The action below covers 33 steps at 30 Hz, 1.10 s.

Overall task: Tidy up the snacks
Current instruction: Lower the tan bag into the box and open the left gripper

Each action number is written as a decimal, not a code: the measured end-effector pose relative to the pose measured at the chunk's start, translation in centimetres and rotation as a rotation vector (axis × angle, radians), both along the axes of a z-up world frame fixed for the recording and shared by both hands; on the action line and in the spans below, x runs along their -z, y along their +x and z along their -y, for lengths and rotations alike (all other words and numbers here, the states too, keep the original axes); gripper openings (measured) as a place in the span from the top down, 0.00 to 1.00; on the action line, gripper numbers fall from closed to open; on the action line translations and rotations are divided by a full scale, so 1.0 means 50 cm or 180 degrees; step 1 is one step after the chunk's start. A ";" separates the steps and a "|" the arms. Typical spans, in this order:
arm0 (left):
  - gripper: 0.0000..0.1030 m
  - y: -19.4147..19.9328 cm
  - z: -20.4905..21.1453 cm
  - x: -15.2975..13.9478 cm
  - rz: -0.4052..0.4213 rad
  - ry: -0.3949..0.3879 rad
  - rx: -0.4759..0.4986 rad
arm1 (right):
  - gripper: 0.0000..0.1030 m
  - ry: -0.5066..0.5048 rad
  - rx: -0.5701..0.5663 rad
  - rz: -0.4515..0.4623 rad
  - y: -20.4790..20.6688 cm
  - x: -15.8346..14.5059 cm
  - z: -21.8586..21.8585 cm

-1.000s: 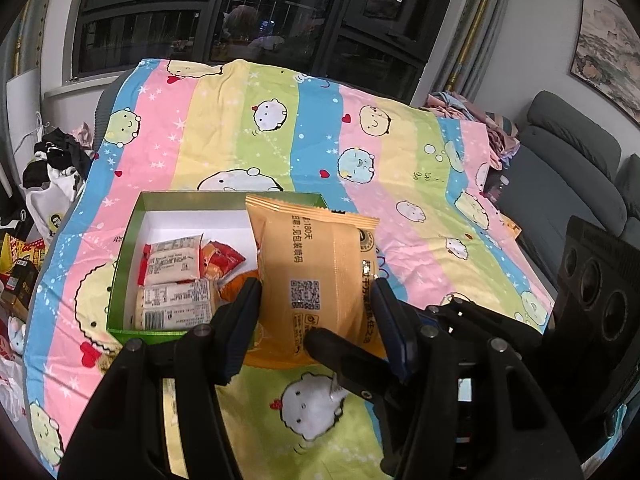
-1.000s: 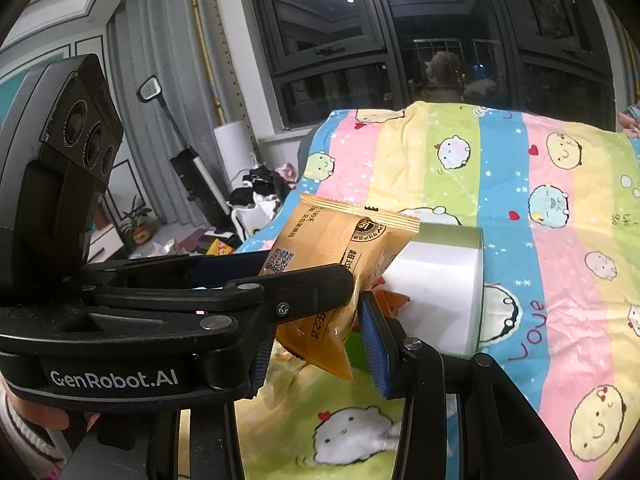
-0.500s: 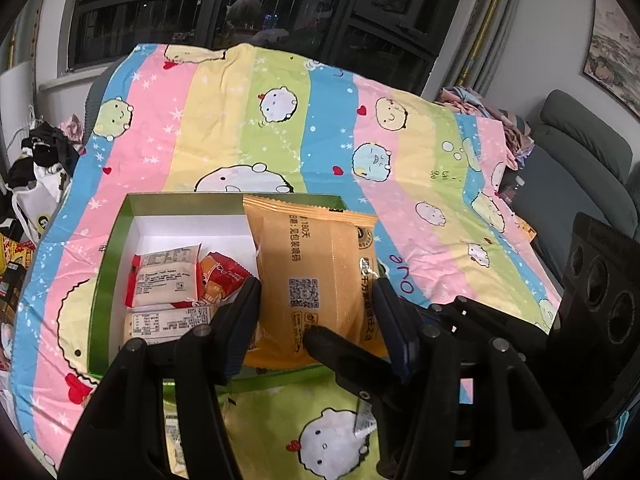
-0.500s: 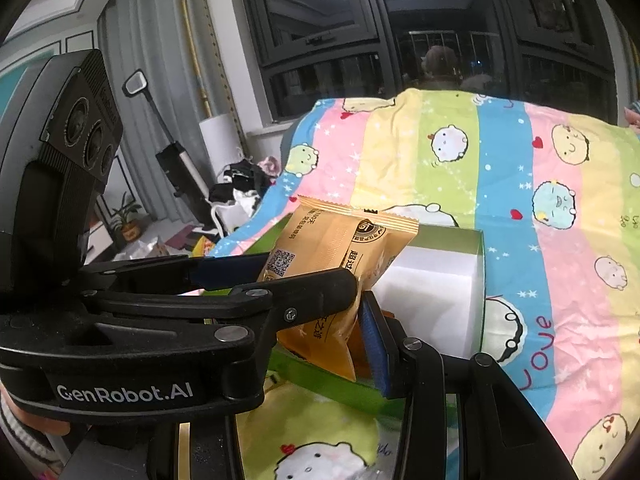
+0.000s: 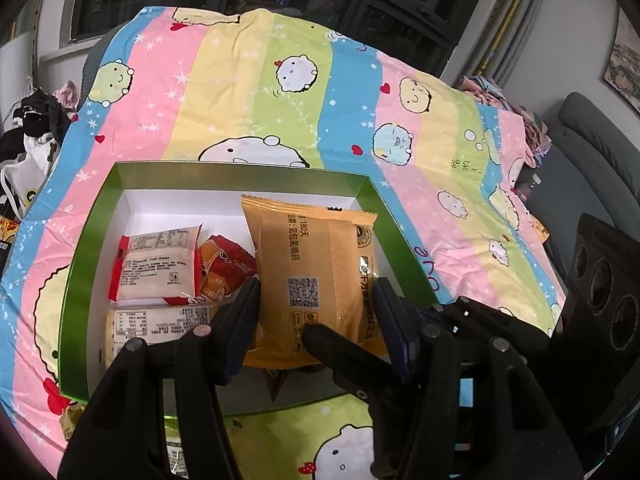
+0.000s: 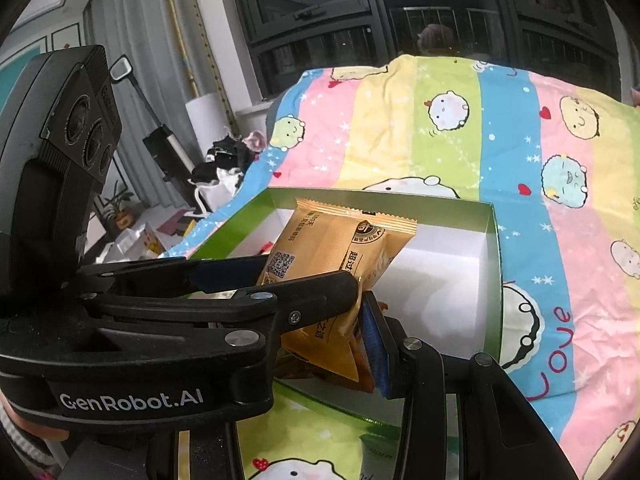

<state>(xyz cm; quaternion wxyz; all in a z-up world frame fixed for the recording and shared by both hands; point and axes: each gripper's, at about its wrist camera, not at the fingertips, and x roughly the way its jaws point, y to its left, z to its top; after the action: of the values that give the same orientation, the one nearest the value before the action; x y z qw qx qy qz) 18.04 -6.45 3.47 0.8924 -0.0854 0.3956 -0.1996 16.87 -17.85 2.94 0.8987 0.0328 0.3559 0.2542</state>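
My left gripper [image 5: 316, 312] is shut on an orange snack packet [image 5: 316, 264] and holds it over the green box [image 5: 240, 174] with a white inside. The packet also shows in the right wrist view [image 6: 340, 256], pinched between my left gripper's fingers [image 6: 320, 292]. My right gripper [image 6: 352, 344] sits right beside the left one, its blue pad [image 6: 374, 344] against the packet's lower corner; whether it grips is unclear. White packets [image 5: 160, 264] and a red packet [image 5: 224, 268] lie in the box's left half.
The box rests on a striped cartoon blanket [image 5: 280, 92]. A small packet [image 5: 70, 420] lies at the box's near left corner. A grey sofa [image 5: 592, 152] is at the right. Clothes and bags [image 5: 28, 128] are piled off the left edge.
Both grippers have moved forward and down with the orange packet, which now hangs over the inside of the box instead of its near edge.
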 end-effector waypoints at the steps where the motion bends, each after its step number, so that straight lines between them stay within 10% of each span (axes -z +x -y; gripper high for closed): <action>1: 0.45 0.003 -0.001 0.002 -0.0004 0.0004 -0.0003 | 0.58 -0.0007 0.0003 -0.0008 0.003 0.002 -0.001; 12: 0.41 0.010 0.001 0.015 -0.0021 0.0105 -0.0075 | 0.58 -0.0055 0.0060 -0.0048 0.013 0.010 -0.006; 19: 0.19 -0.014 -0.004 -0.014 0.0162 0.0191 -0.0159 | 0.57 -0.0081 0.0112 0.0074 -0.006 -0.010 -0.005; 33: 0.02 -0.127 -0.024 -0.090 0.0560 0.0327 -0.0357 | 0.28 0.0146 0.0293 0.0212 -0.111 -0.080 0.048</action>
<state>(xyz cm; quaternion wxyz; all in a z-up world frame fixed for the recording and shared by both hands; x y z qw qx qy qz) 11.68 -5.26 7.95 0.9367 -0.0437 0.3200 -0.1355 11.30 -20.24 6.94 0.9198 0.0613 0.3180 0.2217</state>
